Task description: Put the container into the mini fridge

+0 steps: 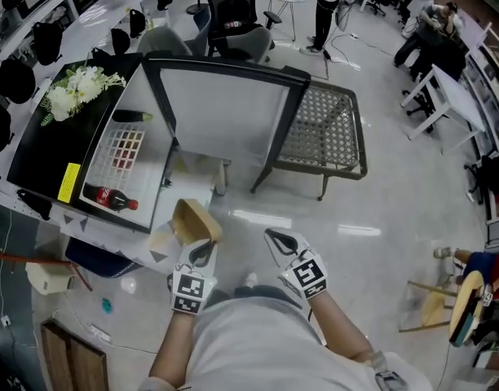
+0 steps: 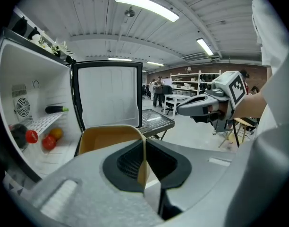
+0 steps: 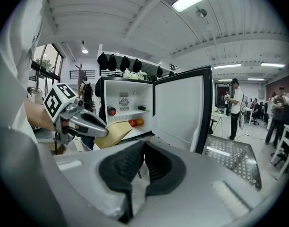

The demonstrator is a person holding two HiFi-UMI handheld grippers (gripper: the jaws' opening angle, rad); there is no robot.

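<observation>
**Container poised at the open fridge**

Our left gripper (image 1: 202, 252) pinches the tan container (image 1: 196, 221) by its wall, just short of the fridge (image 1: 139, 96), whose door stands wide. Our right gripper (image 1: 280, 241) is clenched on nothing. We judge it best to keep the container level and set it clear of the fruit (image 2: 49, 140).

No legible text or labels

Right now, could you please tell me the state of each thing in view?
Fridge door: open.
Container: gripped by its wall, not yet inside.
Left gripper: shut on container.
Right gripper: shut, empty.
Bottle: lying down inside, capped.
</observation>
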